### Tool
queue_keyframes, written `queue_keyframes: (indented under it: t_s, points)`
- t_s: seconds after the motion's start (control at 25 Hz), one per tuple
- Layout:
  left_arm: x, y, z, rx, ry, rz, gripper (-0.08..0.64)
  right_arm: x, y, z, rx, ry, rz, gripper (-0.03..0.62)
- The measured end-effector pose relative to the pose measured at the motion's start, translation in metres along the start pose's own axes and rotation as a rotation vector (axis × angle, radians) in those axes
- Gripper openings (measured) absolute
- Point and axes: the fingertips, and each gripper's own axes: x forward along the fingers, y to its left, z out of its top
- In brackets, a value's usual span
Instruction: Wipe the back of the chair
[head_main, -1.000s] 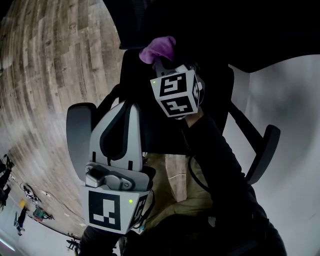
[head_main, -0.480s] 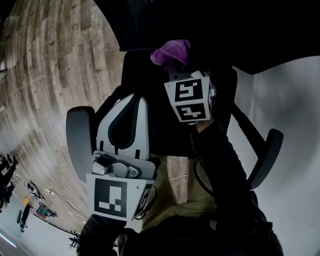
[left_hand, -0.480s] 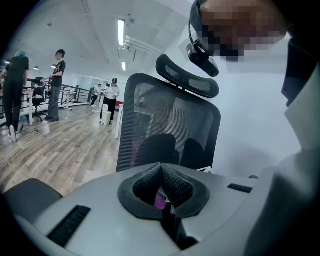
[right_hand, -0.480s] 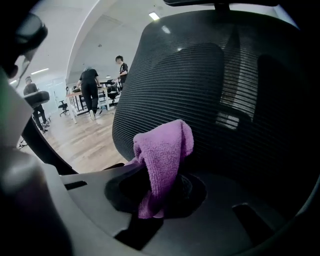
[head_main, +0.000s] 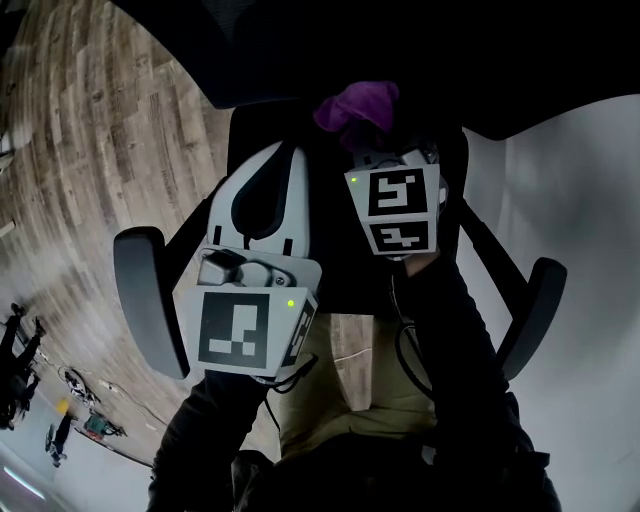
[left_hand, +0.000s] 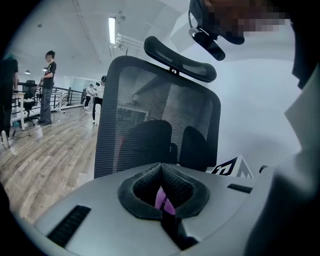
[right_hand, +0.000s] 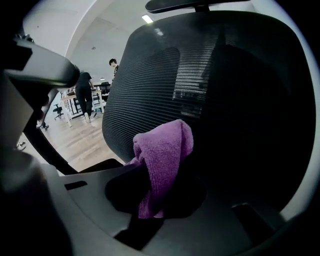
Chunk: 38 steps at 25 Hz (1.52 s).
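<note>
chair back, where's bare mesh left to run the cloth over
Bare mesh runs from above the purple cloth up to the headrest and out to its edge beside the wood floor. Crowded low down: left gripper, right gripper, armrests.

Black mesh chair back standing upright, curving outward, purple terry cloth bunching up, being pinched in the right tongs, sitting just at the lower mesh
</note>
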Motion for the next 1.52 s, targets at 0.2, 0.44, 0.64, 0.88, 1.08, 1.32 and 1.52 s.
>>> queue_keyframes:
  t_s: [0.2, 0.44, 0.64, 0.88, 1.08, 1.32, 1.52]
  points:
    - [0.028, -0.02, -0.009, -0.009, -0.003, -0.003, 0.008, -0.016, -0.022, -0.008, 0.019, -0.003, -0.02, 0.066]
    - [0.058, -0.027, -0.021, 0.007, 0.0, -0.014, 0.006, -0.019, -0.032, -0.019, 0.027, -0.009, -0.028, 0.066]
    - [0.064, -0.048, -0.028, 0.03, 0.002, -0.021, 0.006, -0.03, -0.038, -0.027, 0.036, -0.024, -0.02, 0.066]
    - [0.08, -0.046, -0.033, 0.044, 0.003, -0.026, 0.006, -0.029, -0.048, -0.033, 0.039, -0.016, -0.03, 0.067]
    - [0.094, -0.057, -0.036, 0.07, 0.017, -0.043, 0.006, -0.036, -0.062, -0.036, 0.042, -0.013, -0.039, 0.067]
    - [0.102, -0.062, -0.044, 0.078, 0.031, -0.061, 0.006, -0.037, -0.067, -0.044, 0.054, -0.007, -0.052, 0.067]
    - [0.107, -0.083, -0.046, 0.089, 0.033, -0.075, 0.006, -0.051, -0.085, -0.055, 0.064, -0.006, -0.066, 0.066]
